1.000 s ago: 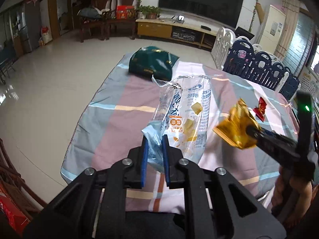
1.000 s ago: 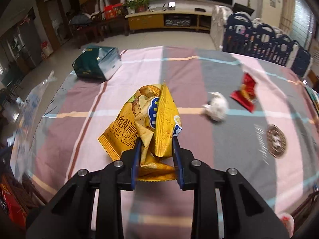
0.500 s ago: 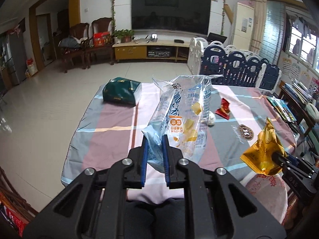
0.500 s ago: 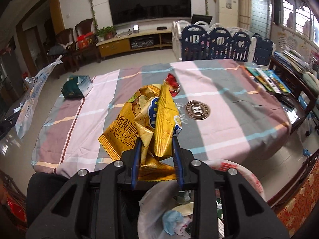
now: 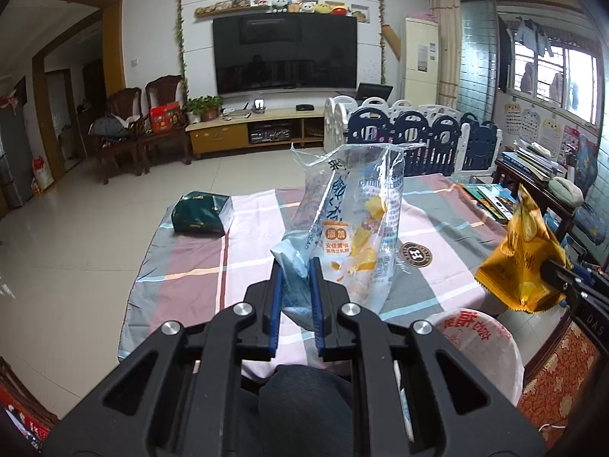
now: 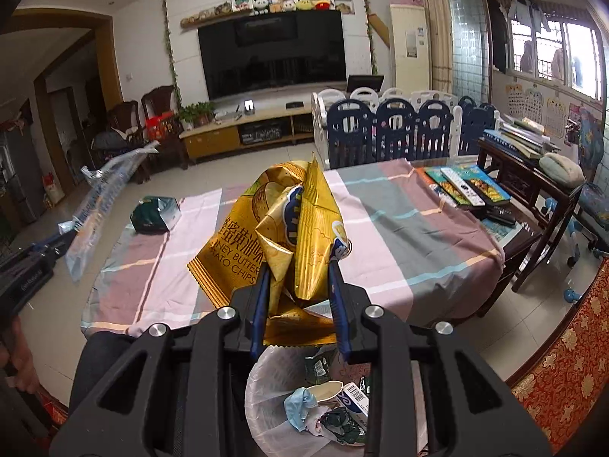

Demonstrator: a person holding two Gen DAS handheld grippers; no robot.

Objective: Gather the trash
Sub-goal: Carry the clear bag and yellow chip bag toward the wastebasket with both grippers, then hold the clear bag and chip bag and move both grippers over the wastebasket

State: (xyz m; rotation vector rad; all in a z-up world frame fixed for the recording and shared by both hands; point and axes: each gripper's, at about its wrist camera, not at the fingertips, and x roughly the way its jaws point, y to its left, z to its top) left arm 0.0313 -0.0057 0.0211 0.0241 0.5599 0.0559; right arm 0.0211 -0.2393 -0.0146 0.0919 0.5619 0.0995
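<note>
The left gripper is clamped on the lower end of a clear bread wrapper, which stands up and away from the fingers over the near edge of the desk. The lined trash bin lies to this gripper's right and below it, so the wrapper is not yet over the opening. The right gripper is closed on a crumpled yellow chip bag, its long axis rising from the fingers. The bin sits directly beneath this gripper, already holding other scraps. Judgement: the right gripper is the nearer and better placed; its bag should fall inside on release, while the left must travel rightward first.
</note>
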